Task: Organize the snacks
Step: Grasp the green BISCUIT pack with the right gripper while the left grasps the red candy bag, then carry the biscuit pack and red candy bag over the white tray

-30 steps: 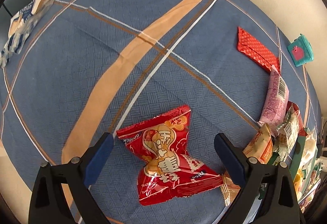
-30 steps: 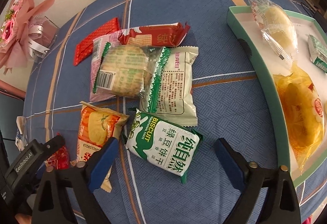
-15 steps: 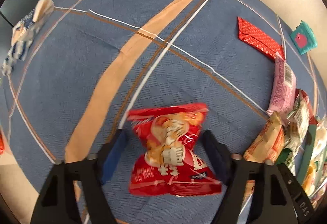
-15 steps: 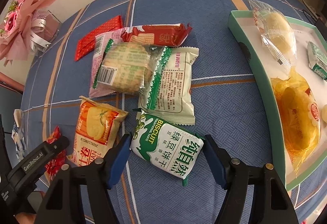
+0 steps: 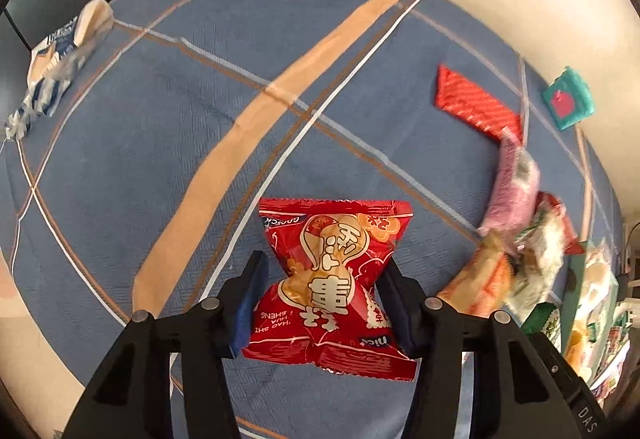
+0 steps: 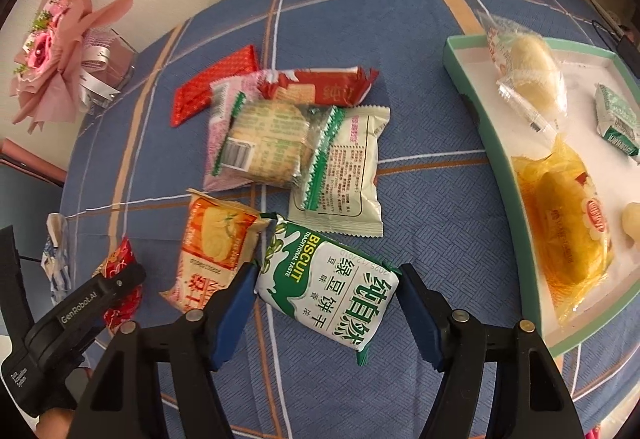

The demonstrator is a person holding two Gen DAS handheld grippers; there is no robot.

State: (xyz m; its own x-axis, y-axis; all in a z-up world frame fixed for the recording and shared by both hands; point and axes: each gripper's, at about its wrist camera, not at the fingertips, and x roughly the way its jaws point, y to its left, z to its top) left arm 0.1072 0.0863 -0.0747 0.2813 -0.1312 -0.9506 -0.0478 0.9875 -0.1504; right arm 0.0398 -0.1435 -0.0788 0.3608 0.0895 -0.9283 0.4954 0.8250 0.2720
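L gripper (image 5: 324,303) jaws just closing, pinching red peanut pack (image 5: 336,279) at waist, 6 o'clock, lifted for sorting | R gripper (image 6: 326,309) clamps green biscuit pack (image 6: 328,291), 6 o'clock | tray (image 6: 472,111) at 3 o'clock, likely destination

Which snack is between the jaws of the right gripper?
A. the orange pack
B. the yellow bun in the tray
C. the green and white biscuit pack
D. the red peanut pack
C: the right gripper has its jaws pressed on both sides of the biscuit pack.
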